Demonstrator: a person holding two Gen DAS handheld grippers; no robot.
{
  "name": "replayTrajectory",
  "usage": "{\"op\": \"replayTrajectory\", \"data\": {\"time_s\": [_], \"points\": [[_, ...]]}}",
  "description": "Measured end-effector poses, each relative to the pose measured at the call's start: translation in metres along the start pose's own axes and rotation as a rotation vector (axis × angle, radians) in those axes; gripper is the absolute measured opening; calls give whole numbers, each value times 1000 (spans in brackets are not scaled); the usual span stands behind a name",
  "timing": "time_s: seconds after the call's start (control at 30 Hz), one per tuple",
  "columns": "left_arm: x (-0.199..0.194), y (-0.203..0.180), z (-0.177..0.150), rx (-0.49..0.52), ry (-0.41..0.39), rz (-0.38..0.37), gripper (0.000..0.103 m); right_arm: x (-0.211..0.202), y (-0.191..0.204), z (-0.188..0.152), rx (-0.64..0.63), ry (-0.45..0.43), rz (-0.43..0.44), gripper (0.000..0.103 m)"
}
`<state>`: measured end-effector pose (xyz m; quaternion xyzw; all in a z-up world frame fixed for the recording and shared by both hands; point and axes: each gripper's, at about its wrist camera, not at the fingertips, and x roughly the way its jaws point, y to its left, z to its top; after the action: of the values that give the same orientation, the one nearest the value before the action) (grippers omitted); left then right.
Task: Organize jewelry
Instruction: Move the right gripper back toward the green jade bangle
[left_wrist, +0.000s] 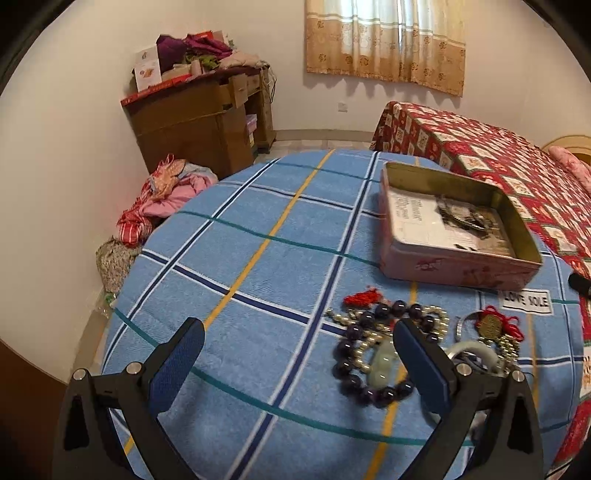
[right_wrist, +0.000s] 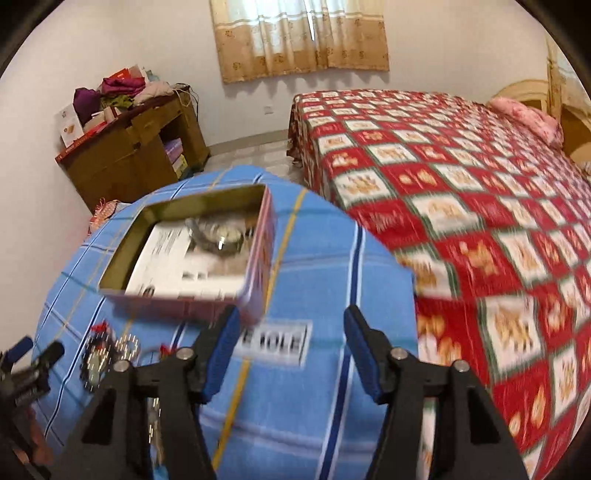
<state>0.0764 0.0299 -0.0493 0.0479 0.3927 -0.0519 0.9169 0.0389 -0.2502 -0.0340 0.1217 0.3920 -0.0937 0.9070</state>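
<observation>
1. Far left, left wrist view: wooden dresser (left_wrist: 207, 122) against the wall, clothes and boxes piled on top; heap of clothes (left_wrist: 162, 195) on the floor beside it.
2. Bench under a blue plaid cloth (left_wrist: 258, 258). Left gripper (left_wrist: 299, 354) released, jaws wide apart, nothing between them, over bare cloth.
3. Jewelry heap lies just right of that gap: dark purple bead bracelet (left_wrist: 369, 354) loops around a pale jade pendant (left_wrist: 384, 363), with a pearl strand (left_wrist: 436, 314) tangled through. The gripper's right finger covers part of the heap.
4. Further right: jade bangle (left_wrist: 476, 350) and a gold coin charm (left_wrist: 489, 326) on red cord, touching each other.
5. Pink tin box (left_wrist: 443, 266) sits behind the heap, lid off. Inside: printed paper liner plus a dark metallic piece, too blurred to name.
6. Right wrist view, motion-blurred: right gripper (right_wrist: 288, 354) released, empty, in front of the tin's near corner, above a white label (right_wrist: 275, 343).
7. Right of the bench: bed with red patterned cover (right_wrist: 461, 206).
</observation>
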Motion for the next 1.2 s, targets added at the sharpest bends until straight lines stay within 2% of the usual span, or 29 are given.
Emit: {"op": "replayTrajectory", "data": {"time_s": [0.13,0.33,0.47,0.63,1.07,1.2], "points": [[-18,-6,-1,10,-23,2,102,-14,-2,-10,5,-11,27,55],[-41,-6,-8,26,-64,44,102,-40,3,-27,1,-53,64,54],[-42,-5,-19,42,-49,68,102,-48,9,-43,-16,-50,93,54],[-39,-2,-28,37,-18,65,102,-45,21,-57,-36,-14,130,47],[-32,1,-34,51,-19,96,102,-41,33,-62,-45,-3,175,47],[-25,4,-32,33,1,65,102,-40,33,-60,-42,-3,172,47]]}}
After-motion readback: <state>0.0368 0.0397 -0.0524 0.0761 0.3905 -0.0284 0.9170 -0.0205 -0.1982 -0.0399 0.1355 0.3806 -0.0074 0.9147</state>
